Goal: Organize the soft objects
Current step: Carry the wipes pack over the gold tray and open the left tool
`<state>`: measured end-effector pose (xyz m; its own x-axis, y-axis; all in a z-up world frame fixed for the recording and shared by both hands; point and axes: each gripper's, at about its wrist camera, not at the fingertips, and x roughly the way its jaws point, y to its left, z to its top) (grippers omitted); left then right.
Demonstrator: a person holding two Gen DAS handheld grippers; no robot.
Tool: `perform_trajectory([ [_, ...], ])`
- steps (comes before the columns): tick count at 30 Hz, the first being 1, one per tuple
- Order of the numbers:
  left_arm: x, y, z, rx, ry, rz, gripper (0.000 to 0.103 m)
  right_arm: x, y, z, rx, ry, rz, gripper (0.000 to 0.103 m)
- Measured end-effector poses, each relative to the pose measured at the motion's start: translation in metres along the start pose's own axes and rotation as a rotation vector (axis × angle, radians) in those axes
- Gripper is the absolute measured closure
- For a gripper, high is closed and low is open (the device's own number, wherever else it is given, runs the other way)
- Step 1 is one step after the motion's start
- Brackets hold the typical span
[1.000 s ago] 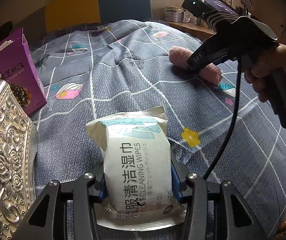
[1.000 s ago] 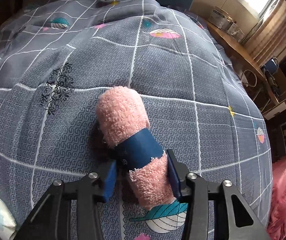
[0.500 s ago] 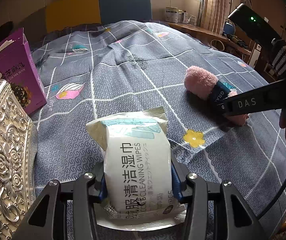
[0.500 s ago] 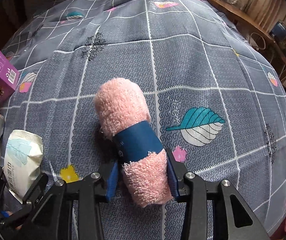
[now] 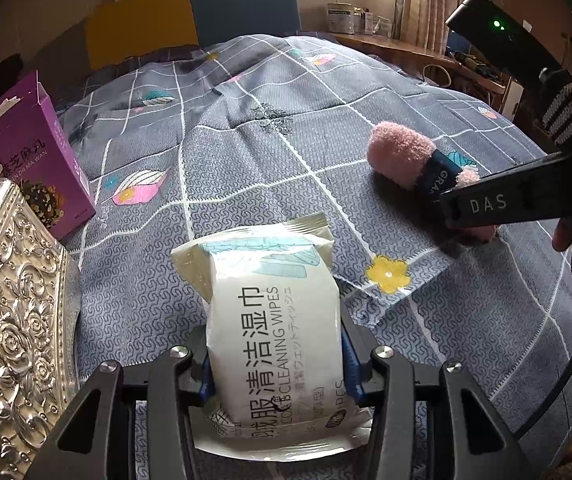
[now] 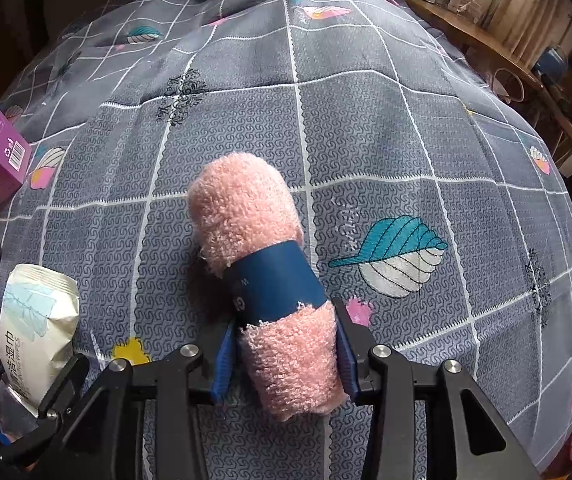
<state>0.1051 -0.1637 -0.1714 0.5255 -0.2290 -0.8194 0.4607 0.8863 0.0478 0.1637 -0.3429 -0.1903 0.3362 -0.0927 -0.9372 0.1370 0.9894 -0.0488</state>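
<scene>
We have both grippers loaded. The left gripper [image 5: 274, 364] is clamped on the wipes pack [image 5: 276, 332], pads squeezing its lower half, with the pack just above the patterned quilt [image 5: 246, 152] beside the embossed silver tray [image 5: 10, 320]. The right gripper [image 6: 284, 356] pinches the rolled pink towel [image 6: 262, 264] at its near end, just behind the blue paper band [image 6: 276, 284]. The roll looks slightly lifted off the quilt, though we can't be sure.

Handling, as we judge it: both are light. The pack's film is slick and the contents give, so we keep the grip low on the body, not on the crimped seam. The towel is plush, compresses a lot, and the far end may droop. Gripping nearer the band would balance it better and keep the roll from unwinding. The purple box [image 5: 26, 160] sits behind the tray.
</scene>
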Motion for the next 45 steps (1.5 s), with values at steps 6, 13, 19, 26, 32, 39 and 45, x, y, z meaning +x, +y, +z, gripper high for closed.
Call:
perform_trajectory([
  [6, 0.000, 0.005, 0.006, -0.034, 0.062, -0.006, 0.057, -0.002, 0.000, -0.003, -0.038, -0.017, -0.011, 0.060],
  [13, -0.021, 0.004, 0.013, -0.029, 0.048, -0.009, 0.058, -0.004, 0.007, -0.006, -0.058, -0.027, -0.025, 0.058],
  [19, -0.042, 0.009, 0.027, -0.023, 0.001, 0.003, 0.058, -0.003, 0.009, -0.002, -0.042, -0.016, -0.023, 0.058],
  [26, -0.063, 0.011, 0.037, -0.016, -0.054, 0.006, 0.058, -0.003, 0.003, 0.001, -0.029, -0.017, -0.014, 0.058],
  [32, -0.078, 0.005, 0.040, 0.010, -0.093, 0.001, 0.058, -0.005, 0.015, -0.001, -0.119, -0.039, -0.072, 0.060],
  [39, -0.088, 0.007, 0.066, 0.039, -0.109, -0.021, 0.058, -0.007, 0.024, -0.005, -0.152, -0.051, -0.087, 0.061],
  [45, -0.093, 0.039, 0.103, -0.052, -0.094, -0.044, 0.058, -0.008, 0.022, -0.007, -0.156, -0.055, -0.090, 0.061],
])
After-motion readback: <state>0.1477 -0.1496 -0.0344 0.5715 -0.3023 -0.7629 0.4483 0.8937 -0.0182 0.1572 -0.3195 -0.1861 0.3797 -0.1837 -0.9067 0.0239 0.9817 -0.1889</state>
